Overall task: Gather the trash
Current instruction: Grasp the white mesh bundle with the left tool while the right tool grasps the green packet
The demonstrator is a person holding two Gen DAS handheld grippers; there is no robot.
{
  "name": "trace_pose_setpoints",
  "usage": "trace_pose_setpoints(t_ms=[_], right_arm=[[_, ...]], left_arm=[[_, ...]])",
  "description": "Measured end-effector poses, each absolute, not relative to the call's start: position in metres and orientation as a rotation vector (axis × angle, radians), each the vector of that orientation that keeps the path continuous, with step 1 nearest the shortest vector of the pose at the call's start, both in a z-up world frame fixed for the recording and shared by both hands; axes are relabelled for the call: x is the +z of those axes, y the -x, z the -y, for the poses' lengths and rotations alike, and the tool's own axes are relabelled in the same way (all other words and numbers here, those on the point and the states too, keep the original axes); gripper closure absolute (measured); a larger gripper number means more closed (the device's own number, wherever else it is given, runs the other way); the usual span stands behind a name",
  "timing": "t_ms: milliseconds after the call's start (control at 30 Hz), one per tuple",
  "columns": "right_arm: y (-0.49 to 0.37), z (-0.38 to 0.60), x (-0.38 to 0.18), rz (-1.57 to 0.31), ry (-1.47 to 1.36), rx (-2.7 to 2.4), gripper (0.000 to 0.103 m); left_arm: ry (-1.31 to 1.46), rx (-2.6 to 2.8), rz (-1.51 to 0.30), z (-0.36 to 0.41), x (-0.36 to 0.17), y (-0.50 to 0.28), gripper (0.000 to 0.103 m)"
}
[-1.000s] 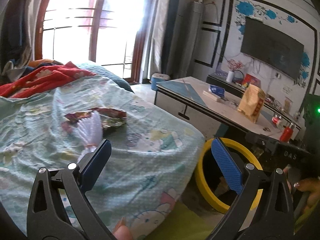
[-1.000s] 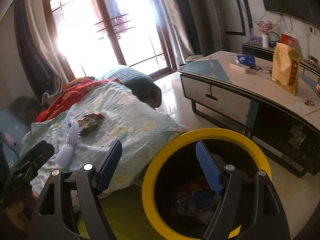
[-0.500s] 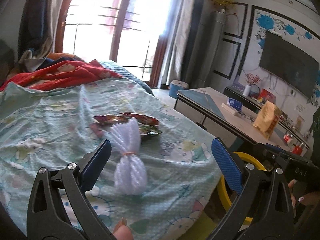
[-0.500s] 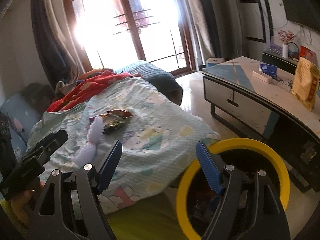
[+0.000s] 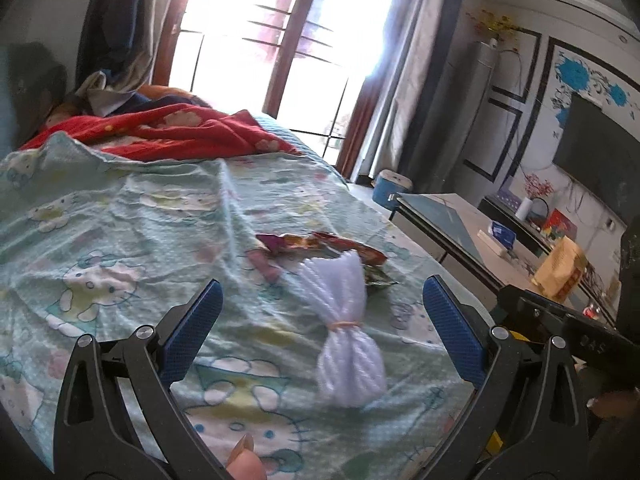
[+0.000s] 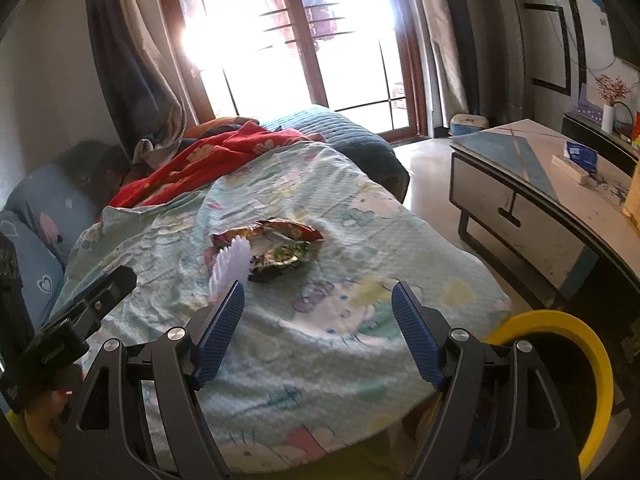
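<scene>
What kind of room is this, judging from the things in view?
Probably a home living room also used for sleeping: a bed with a cartoon-print sheet, a wall-mounted television and a low table.

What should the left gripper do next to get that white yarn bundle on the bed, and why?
Probably ease the left gripper forward and down over the white yarn bundle. Both grippers are open and empty; the bundle lies loose on the bedsheet right ahead of its fingers, nearer than the snack wrappers.
</scene>
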State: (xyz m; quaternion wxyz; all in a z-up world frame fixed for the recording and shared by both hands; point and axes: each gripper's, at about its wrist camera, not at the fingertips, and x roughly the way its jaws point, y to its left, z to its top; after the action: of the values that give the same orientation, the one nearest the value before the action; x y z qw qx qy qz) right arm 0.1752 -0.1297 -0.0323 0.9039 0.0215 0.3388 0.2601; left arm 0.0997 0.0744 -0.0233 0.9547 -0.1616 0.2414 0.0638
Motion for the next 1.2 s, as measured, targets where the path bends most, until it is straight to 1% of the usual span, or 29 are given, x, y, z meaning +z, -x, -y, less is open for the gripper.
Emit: trace_pose_setpoints(t_ms=[133,200,267,300,367,433,500,533,567,700,800,867,967,1033,1100,1133,1167,1200], right_arm=[[-0.193,0.115,-0.037,-0.712,-0.041,0.548,0.029],[-0.203,0.106,-0.041,-0.729,-0.038,0.558,0.03],[-0.216,0.098,-0.048,-0.755,-0.042,0.565,0.03],[-0.222,0.095,-0.051,-0.769,-0.043,0.563,0.032],[-0.234,0.088,-0.059,-0.806,-0.051,0.57,0.035],[-0.245,0.081,-0.067,-0.838,-0.057,0.577,0.039],[-0.255,0.074,-0.076,-0.87,-0.06,0.579,0.041],[-0.261,0.07,-0.08,-0.887,-0.064,0.585,0.043],[-0.264,0.067,-0.083,-0.897,-0.067,0.587,0.043],[-0.278,0.057,-0.097,-0.945,-0.096,0.589,0.047],[-0.285,0.052,-0.107,-0.981,-0.128,0.598,0.049],[-0.29,0.05,-0.114,-1.012,-0.158,0.616,0.053],[-0.29,0.051,-0.12,-1.013,-0.184,0.629,0.063],[-0.289,0.053,-0.122,-1.017,-0.192,0.639,0.083],[-0.289,0.059,-0.124,-1.029,-0.228,0.651,0.089],[-0.287,0.063,-0.125,-1.03,-0.244,0.659,0.092],[-0.286,0.065,-0.124,-1.029,-0.248,0.66,0.093],[-0.283,0.068,-0.124,-1.027,-0.249,0.659,0.095]], left_arm=[[0.355,0.121,-0.527,-0.087,-0.031,-0.106,0.011],[0.375,0.104,-0.548,-0.09,-0.036,-0.11,0.015],[0.388,0.081,-0.578,-0.091,-0.043,-0.114,0.027],[0.397,0.066,-0.592,-0.09,-0.047,-0.116,0.03],[0.418,0.034,-0.615,-0.089,-0.052,-0.121,0.04],[0.43,0.004,-0.64,-0.086,-0.058,-0.125,0.045],[0.438,-0.022,-0.658,-0.081,-0.063,-0.127,0.046],[0.44,-0.036,-0.669,-0.079,-0.066,-0.128,0.051],[0.44,-0.047,-0.678,-0.077,-0.068,-0.129,0.054],[0.43,-0.074,-0.7,-0.069,-0.074,-0.132,0.058],[0.426,-0.083,-0.716,-0.066,-0.078,-0.134,0.058],[0.426,-0.086,-0.731,-0.064,-0.083,-0.137,0.058],[0.419,-0.091,-0.754,-0.06,-0.092,-0.139,0.059],[0.418,-0.094,-0.77,-0.057,-0.098,-0.14,0.06],[0.41,-0.098,-0.774,-0.054,-0.1,-0.14,0.062],[0.404,-0.106,-0.774,-0.052,-0.1,-0.14,0.067],[0.403,-0.113,-0.774,-0.051,-0.099,-0.14,0.072],[0.401,-0.119,-0.775,-0.049,-0.099,-0.139,0.073]])
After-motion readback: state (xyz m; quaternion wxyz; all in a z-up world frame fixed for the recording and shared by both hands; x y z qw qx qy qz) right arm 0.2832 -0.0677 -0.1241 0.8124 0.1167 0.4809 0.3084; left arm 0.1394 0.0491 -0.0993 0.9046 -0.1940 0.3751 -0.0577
